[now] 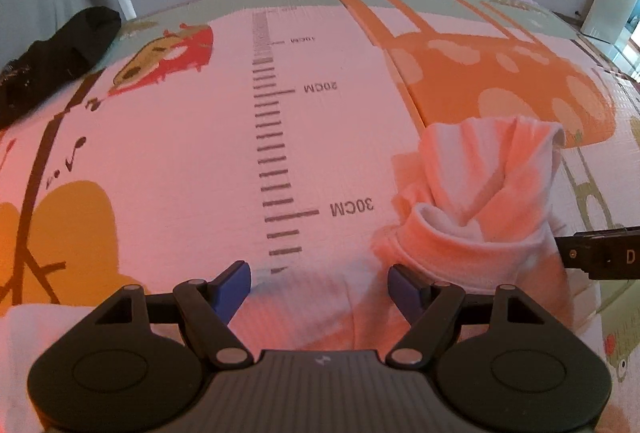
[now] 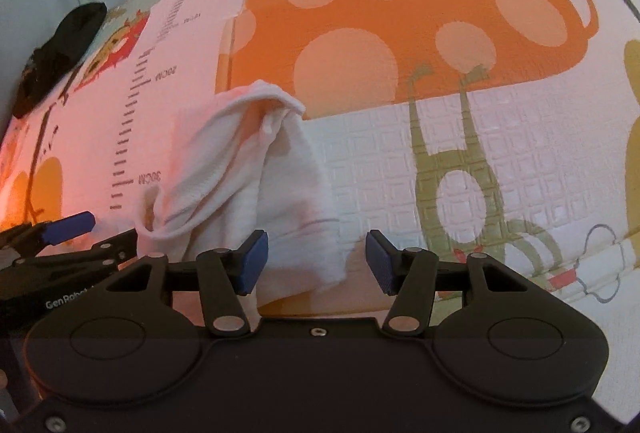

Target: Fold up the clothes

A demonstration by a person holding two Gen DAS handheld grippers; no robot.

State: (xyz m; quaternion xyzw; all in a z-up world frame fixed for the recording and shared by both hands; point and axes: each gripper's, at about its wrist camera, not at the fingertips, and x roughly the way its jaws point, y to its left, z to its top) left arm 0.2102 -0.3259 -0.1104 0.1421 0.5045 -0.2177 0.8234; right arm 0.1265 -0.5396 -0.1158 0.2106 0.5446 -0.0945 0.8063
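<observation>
White garment [image 2: 248,169]: ribbed cloth; mat [image 2: 400,169]: embossed.

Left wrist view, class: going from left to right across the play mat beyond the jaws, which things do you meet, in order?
Black garment at the far left edge → printed ruler scale down the middle → crumpled white garment → tip of the right gripper at the right edge.

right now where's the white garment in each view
Left wrist view: white garment bunched at right of centre, just beyond the left tool.
Right wrist view: it stands left of centre, its lower edge hanging between the right tool's open fingers.
Shared landmark: the orange spotted animal print on the play mat, directly behind the garment in both.
</observation>
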